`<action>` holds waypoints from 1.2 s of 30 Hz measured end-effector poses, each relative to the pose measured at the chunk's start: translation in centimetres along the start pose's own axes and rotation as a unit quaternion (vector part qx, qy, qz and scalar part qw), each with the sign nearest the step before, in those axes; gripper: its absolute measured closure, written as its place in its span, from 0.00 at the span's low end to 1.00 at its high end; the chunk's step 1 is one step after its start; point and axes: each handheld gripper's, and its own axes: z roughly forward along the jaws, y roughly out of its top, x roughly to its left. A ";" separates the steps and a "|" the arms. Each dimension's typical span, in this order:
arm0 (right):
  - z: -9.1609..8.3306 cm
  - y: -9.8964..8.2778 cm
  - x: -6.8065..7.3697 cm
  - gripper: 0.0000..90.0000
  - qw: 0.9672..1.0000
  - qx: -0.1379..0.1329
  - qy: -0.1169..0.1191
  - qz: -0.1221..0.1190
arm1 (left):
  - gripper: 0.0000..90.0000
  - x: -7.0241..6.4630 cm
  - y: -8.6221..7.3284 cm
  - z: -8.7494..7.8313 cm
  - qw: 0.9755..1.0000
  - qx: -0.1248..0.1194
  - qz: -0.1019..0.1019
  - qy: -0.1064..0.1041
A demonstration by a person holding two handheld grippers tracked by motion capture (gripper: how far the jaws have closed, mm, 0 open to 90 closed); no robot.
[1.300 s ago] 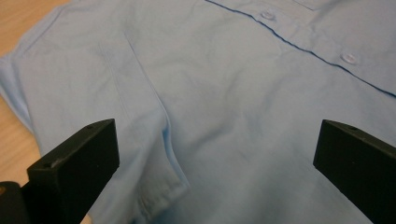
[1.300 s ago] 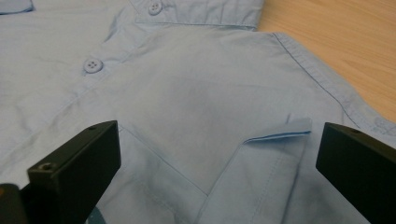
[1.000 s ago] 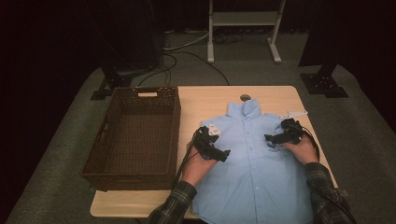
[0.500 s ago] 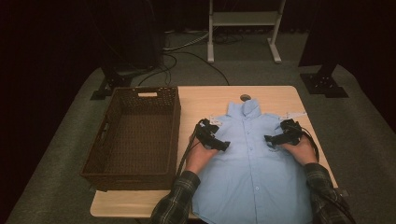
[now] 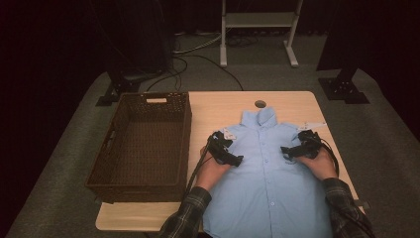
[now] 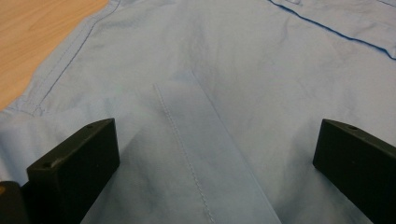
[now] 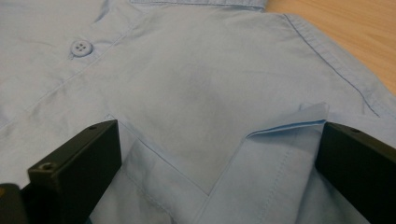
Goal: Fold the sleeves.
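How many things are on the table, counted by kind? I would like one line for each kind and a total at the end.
Light blue shirt: 1
Brown woven basket: 1
Hand-held claws, left claw and right claw: 2
Total: 4

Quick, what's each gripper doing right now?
Left gripper: open, jaws apart over the light blue button-up shirt.
Right gripper: open, holding nothing, over the same shirt.

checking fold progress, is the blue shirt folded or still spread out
Mostly spread: the blue shirt lies flat, buttoned, collar up, on the table; only sleeve parts are folded onto its front.
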 end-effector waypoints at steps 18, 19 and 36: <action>-1.9 -2.0 2.0 0.00 1.000 0.000 0.005 -0.005 | 0.00 -2.7 -1.7 -1.8 1.000 0.000 -0.004 0.003; -1.9 -2.1 2.1 0.00 1.000 -0.001 0.005 -0.006 | 0.00 -2.7 -1.8 -1.8 1.000 0.001 -0.004 0.004; -2.8 -2.9 3.0 0.00 1.000 0.000 0.008 -0.007 | 0.00 -3.8 -2.6 -2.6 1.000 0.000 -0.003 0.003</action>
